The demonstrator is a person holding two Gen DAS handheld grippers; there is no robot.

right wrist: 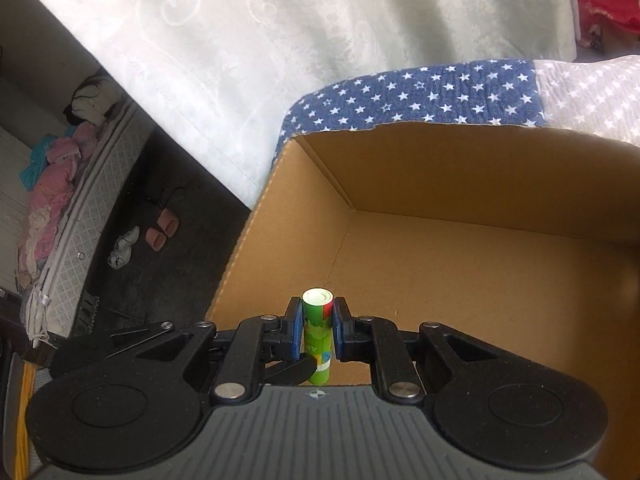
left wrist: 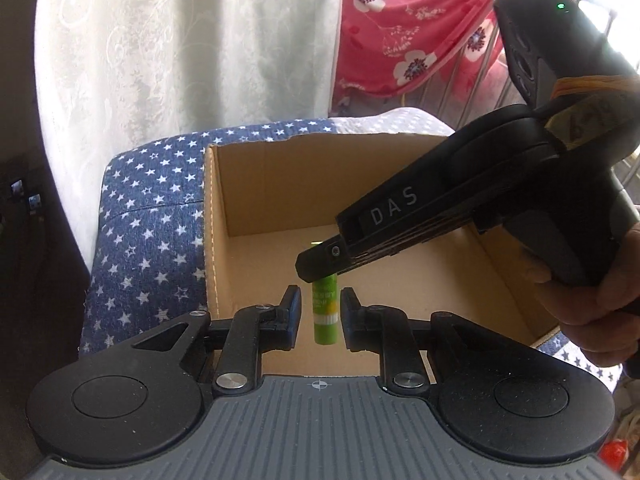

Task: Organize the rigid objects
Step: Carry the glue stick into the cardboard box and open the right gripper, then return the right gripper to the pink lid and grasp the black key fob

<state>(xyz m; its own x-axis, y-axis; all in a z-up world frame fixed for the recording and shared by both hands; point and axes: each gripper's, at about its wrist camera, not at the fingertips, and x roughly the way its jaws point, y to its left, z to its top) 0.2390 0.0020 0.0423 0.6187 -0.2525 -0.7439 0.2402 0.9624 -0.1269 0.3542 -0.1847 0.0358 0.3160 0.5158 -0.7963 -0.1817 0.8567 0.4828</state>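
Right wrist view puts the green tube upright between the blue pads of the right gripper, which is closed tight on the tube's upper half. The capped end points away from the camera and the lower end hangs free.

From the left wrist view, the left gripper stands with its jaws only a little apart. The tube's lower part sits in that narrow gap. We see daylight between the tube and the jaw on the picture's left, and the other jaw is just beside it, so we judge that this gripper holds nothing.

The tube hangs above the floor of the cardboard box, toward the near left corner. The box rests on a blue star-patterned cover and has nothing else inside it that we can see.

What worries us is the crowding. With the left jaws so close to the tube's free end, any sideways move of either hand could knock the tube and twist it in the pads. It is a smooth, slim cylinder gripped across a short span, so it could pivot or slide out.

If we let go from this height, it may bounce or roll. Being near the box's left wall, a drift that way could send it over the rim toward the floor.
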